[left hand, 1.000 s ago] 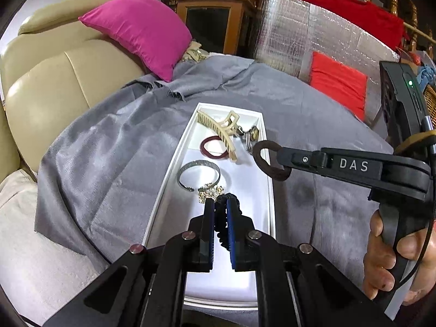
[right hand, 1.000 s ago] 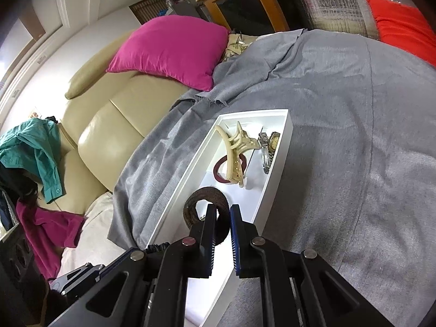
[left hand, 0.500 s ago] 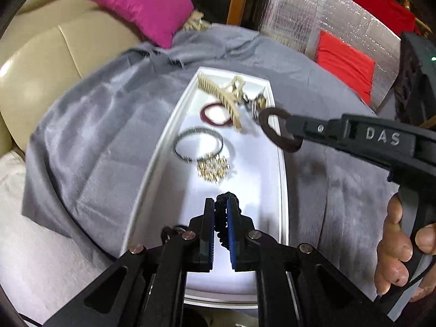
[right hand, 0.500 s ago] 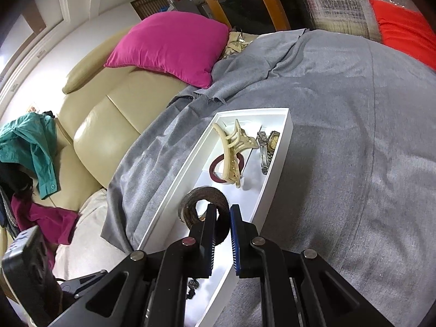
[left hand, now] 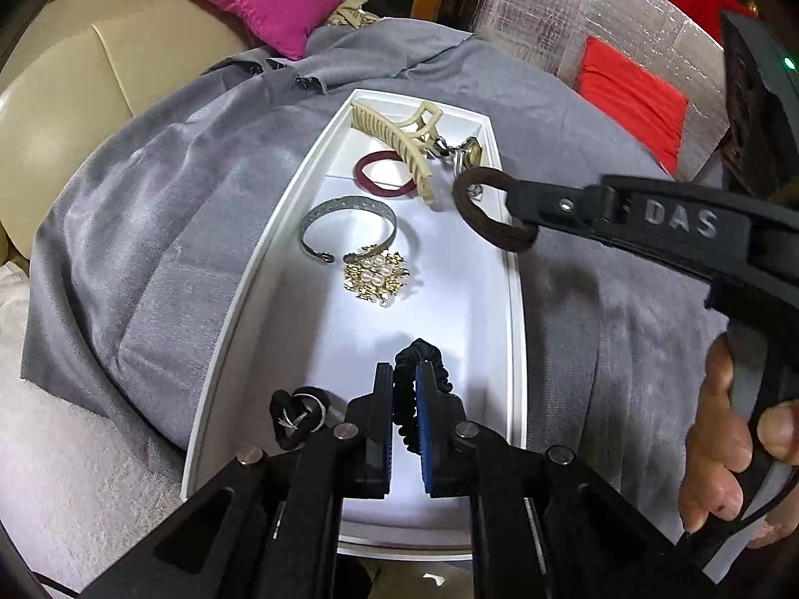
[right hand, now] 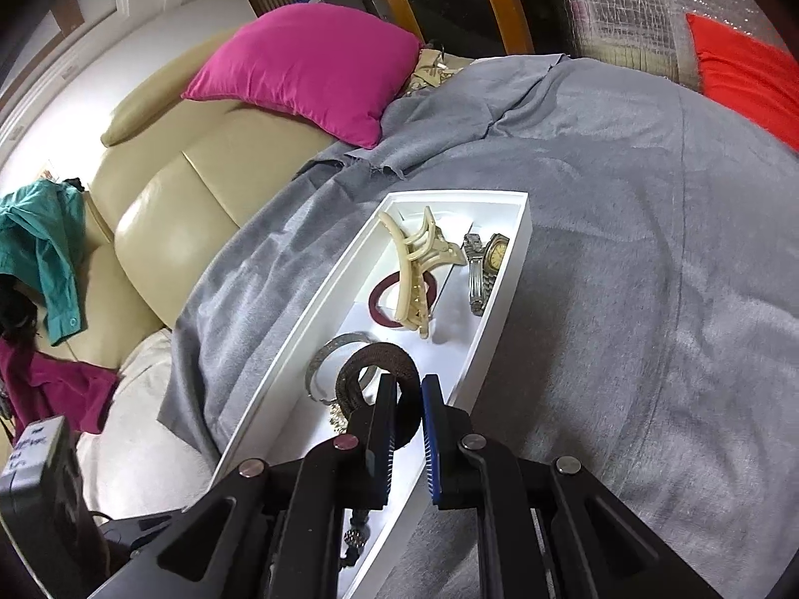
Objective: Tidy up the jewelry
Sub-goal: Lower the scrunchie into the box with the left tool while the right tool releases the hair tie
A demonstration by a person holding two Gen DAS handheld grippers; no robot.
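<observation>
A long white tray (left hand: 239,349) lies on a grey cloth (left hand: 165,229). In it lie a cream claw clip (left hand: 394,142), a maroon hair tie (left hand: 379,174), a silver cuff (left hand: 349,222), a gold pearl brooch (left hand: 377,274), a watch (right hand: 487,262) and a small black item (left hand: 299,414). My left gripper (left hand: 404,399) is shut on a black scrunchie (left hand: 417,354) above the tray's near half. My right gripper (right hand: 407,399) is shut on a brown hair tie (right hand: 374,367), which also shows in the left wrist view (left hand: 492,219), above the tray's right rim.
A beige sofa (right hand: 199,174) with a magenta cushion (right hand: 304,65) stands behind the cloth. Red cushions (left hand: 629,95) and a silver foil panel (left hand: 549,15) are at the right. Green and pink clothes (right hand: 50,229) lie at the left in the right wrist view.
Both grippers keep their hair ties. The left gripper has moved back along the tray, so more of its near end shows. The right gripper has moved forward over the tray.
</observation>
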